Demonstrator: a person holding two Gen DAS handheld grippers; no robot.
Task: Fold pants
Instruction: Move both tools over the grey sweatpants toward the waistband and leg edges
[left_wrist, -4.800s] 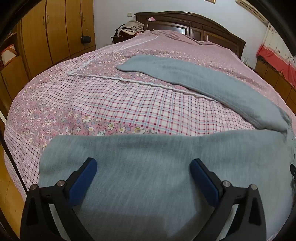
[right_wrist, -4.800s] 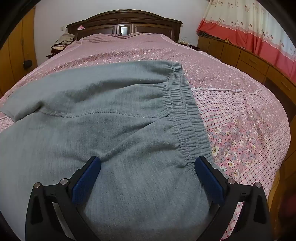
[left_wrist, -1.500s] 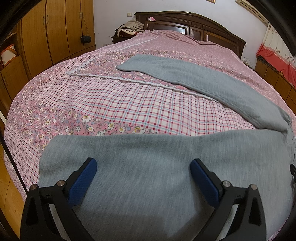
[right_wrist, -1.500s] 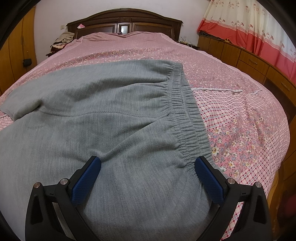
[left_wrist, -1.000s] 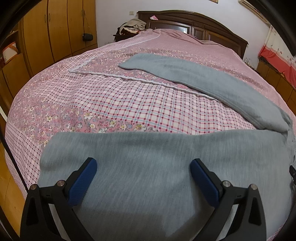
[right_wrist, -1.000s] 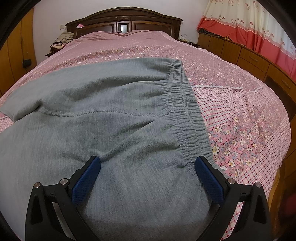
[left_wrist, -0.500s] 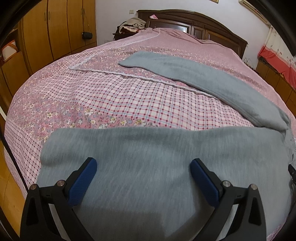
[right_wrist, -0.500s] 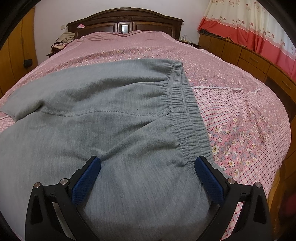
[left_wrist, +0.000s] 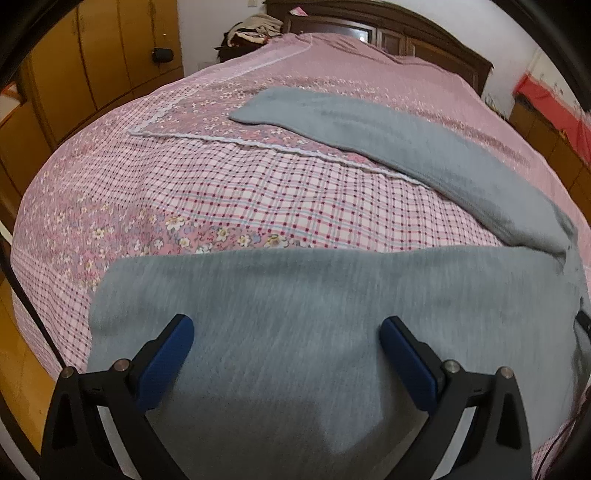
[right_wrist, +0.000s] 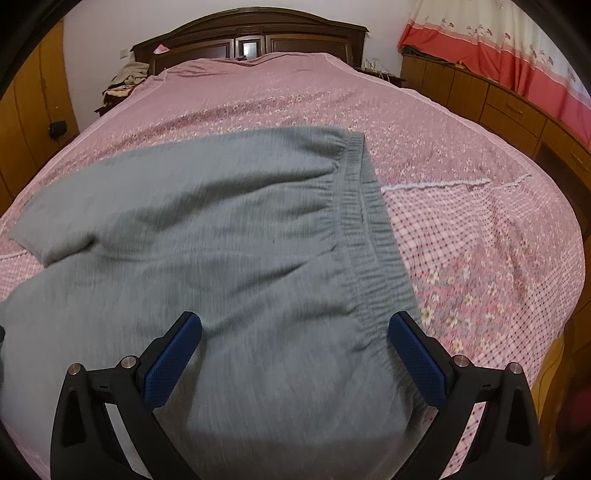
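**Desk:** What do I have in front of me?

**Operator:** A pair of grey knitted fleece pants (left_wrist: 303, 332) lies spread on a bed under a pink floral-and-check quilted bedspread (left_wrist: 240, 206). From my left wrist camera, the near leg stretches flat across the foot of the bed, and the far leg (left_wrist: 399, 147) runs diagonally up toward the dark carved wooden headboard (left_wrist: 391, 33). The two legs meet at the right edge of that view.

**Desk:** And your tools?

**Operator:** My left gripper (left_wrist: 286, 341), black-framed with blue pads, stands wide apart over the near leg, nothing between its fingers. My right gripper (right_wrist: 295, 338) is likewise spread wide, poised over the seat of the pants, its right blue pad (right_wrist: 417, 358) just beside the gathered elastic waistband (right_wrist: 373, 251). I cannot tell whether either tool touches the cloth.

**Desk:** The room?

**Operator:** Orange-brown wooden wardrobe doors (left_wrist: 110, 62) at left; a red-and-cream flowered curtain (right_wrist: 517, 51) above low wooden drawers (right_wrist: 491, 99) at right. A heap of clothes (right_wrist: 125, 83) sits beside the headboard. Both views are slightly motion-blurred.
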